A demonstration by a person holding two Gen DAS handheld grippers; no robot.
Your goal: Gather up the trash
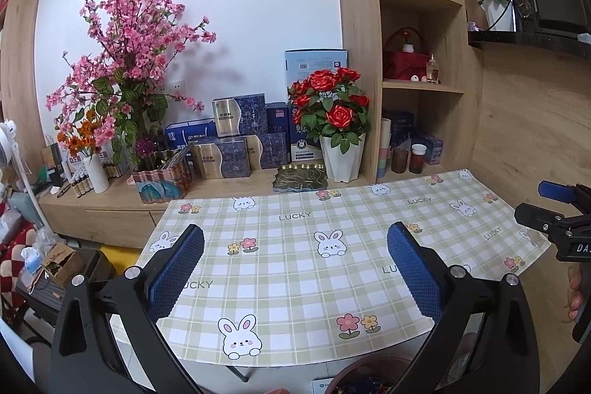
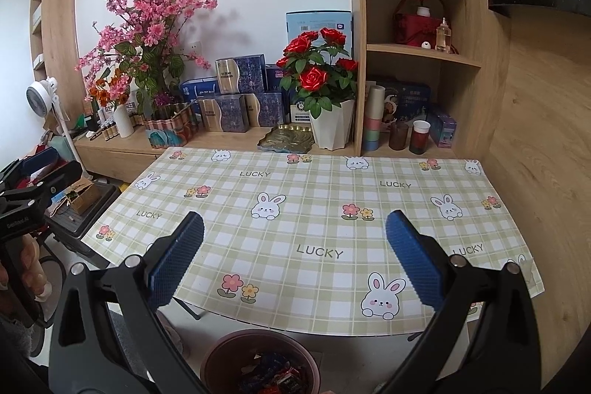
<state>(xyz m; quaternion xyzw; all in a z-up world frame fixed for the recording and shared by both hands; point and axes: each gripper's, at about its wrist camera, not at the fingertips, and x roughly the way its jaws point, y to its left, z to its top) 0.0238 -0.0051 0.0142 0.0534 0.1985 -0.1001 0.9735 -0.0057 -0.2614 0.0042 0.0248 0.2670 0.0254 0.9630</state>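
1. The bin (image 2: 260, 362), a round brown tub on the floor just below the near edge of the counter (image 2: 314, 228), holds a heap of crumpled wrappers (image 2: 273, 375).
2. The right view looks down into the bin; the left view catches only a sliver of its rim (image 1: 369, 366) at the bottom edge.
3. The right gripper (image 2: 295, 242) hangs over the near counter edge, jaws released and spread wide, with nothing between the blue pads (image 2: 177, 257).
4. The left gripper (image 1: 295, 253) hangs likewise, jaws released and gripping nothing.
5. Each view catches the other gripper at its border: the right one at the left view's right edge, the left one at the right view's left edge, with fingers of a hand (image 2: 35, 270) on the handle.
6. The checked cloth (image 1: 295, 268) with rabbits and "LUCKY" print lies bare of litter.
7. Behind it stand a rose pot (image 2: 330, 120), a green tray (image 2: 284, 137), blue boxes (image 2: 240, 98) and pink blossoms (image 2: 147, 13).
8. Only the right view shows a white fan (image 2: 38, 95) at far left.
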